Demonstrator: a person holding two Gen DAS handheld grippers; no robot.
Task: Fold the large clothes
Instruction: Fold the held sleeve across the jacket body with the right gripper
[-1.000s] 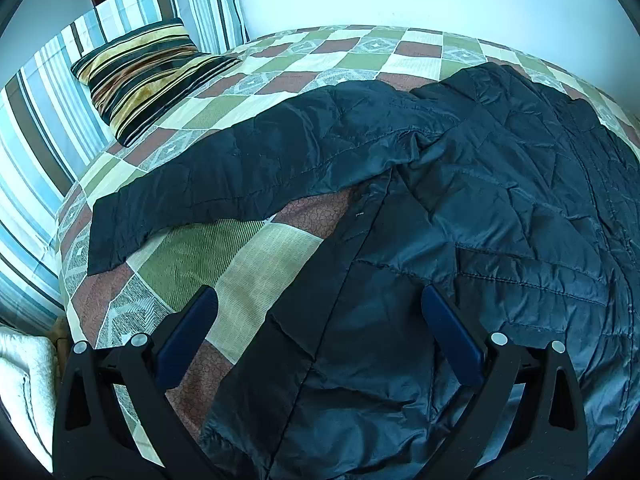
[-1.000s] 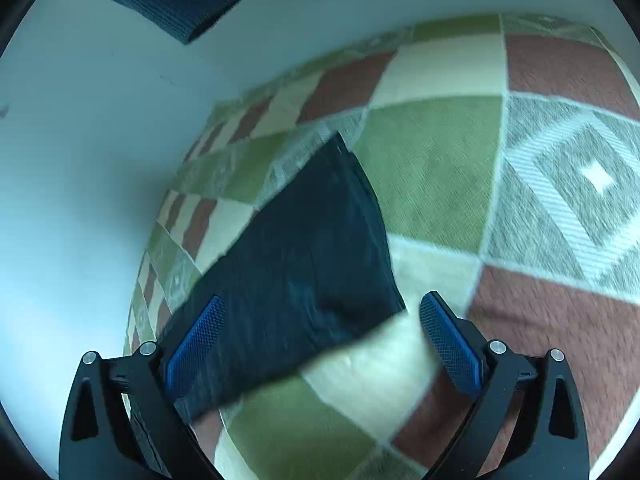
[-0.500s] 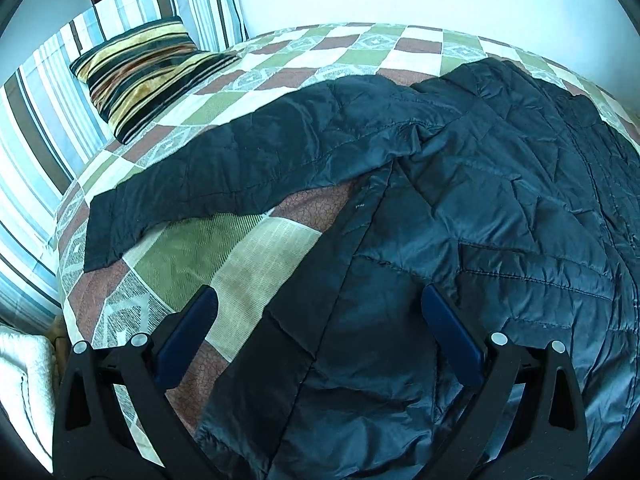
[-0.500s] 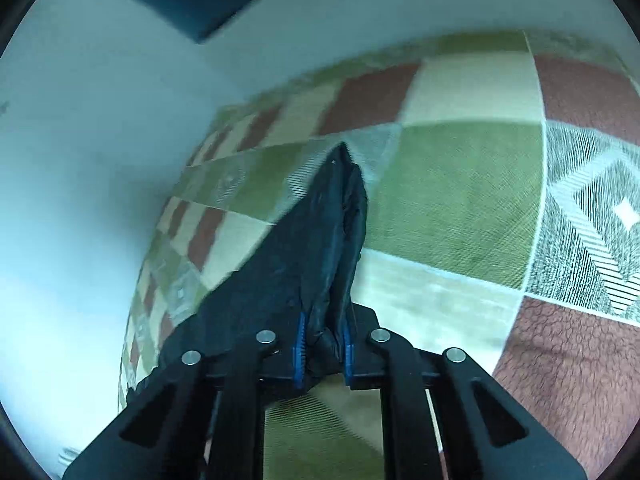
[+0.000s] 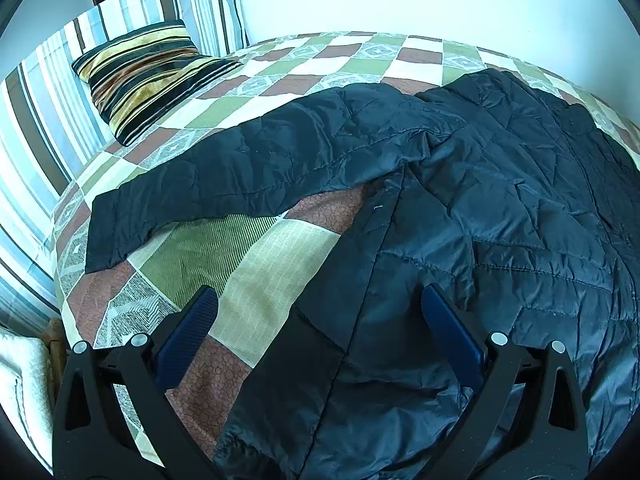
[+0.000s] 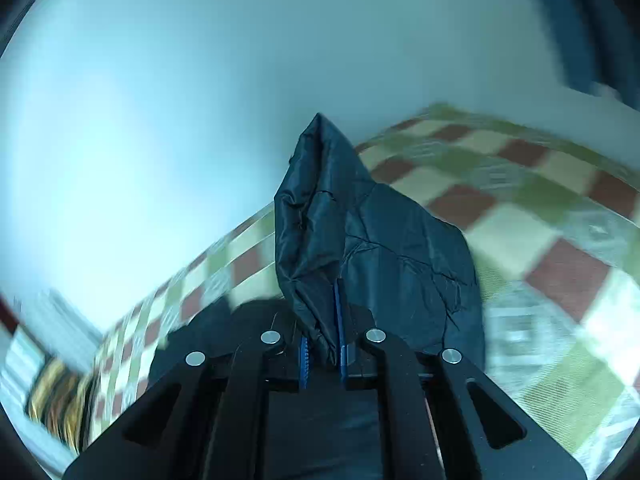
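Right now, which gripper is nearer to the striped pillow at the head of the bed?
Left. The left gripper hovers open over the jacket, facing the pillow; the right gripper grips a sleeve.

Dark quilted jacket (image 5: 460,220) spread on checkered bedspread (image 5: 256,264); left gripper (image 5: 320,320) open above.

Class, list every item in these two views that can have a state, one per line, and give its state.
jacket: spread flat on the bed, unfolded
left sleeve: stretched out flat
right sleeve: clamped, lifted
left tool: open, holding nothing
right tool: shut on right sleeve
striped pillow: propped, tilted
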